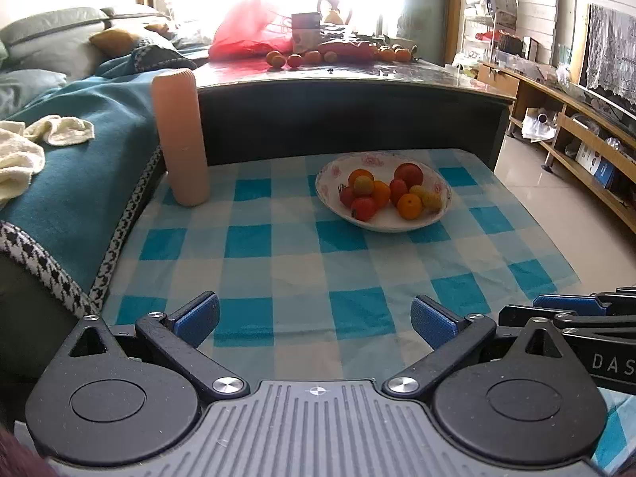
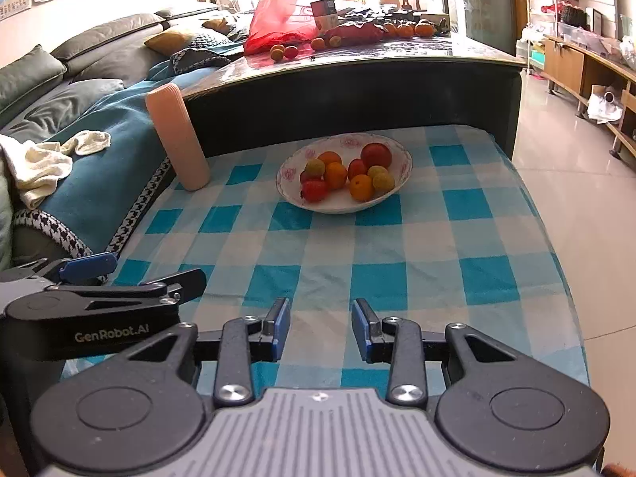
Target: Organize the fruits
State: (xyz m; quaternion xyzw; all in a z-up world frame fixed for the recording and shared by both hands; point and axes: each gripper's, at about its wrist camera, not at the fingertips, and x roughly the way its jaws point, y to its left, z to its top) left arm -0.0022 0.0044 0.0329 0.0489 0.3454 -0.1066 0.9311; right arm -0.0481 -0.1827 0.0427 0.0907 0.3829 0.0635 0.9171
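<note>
While both claws hang low at the bottom of the frame, you face a bowl (image 2: 401, 177) already heaped with fruits (image 2: 346, 175) at the centre of the checked desk (image 2: 318, 246). Your left claw (image 1: 314, 320) is spread wide and empty; your right claw (image 2: 321, 328) stands parted more narrowly, also holding nothing. More loose fruit (image 2: 284, 51) lies on the dark raised desk (image 2: 357, 79) behind, in the upper middle, beside a red bag (image 2: 278, 20). That scatter looks like the work still left. Reach over the bowl rather than through it, close gently on one round piece at its widest part, and steer wide of the pink cylinder (image 2: 177, 135) standing at centre left, which looks easy to tip.
</note>
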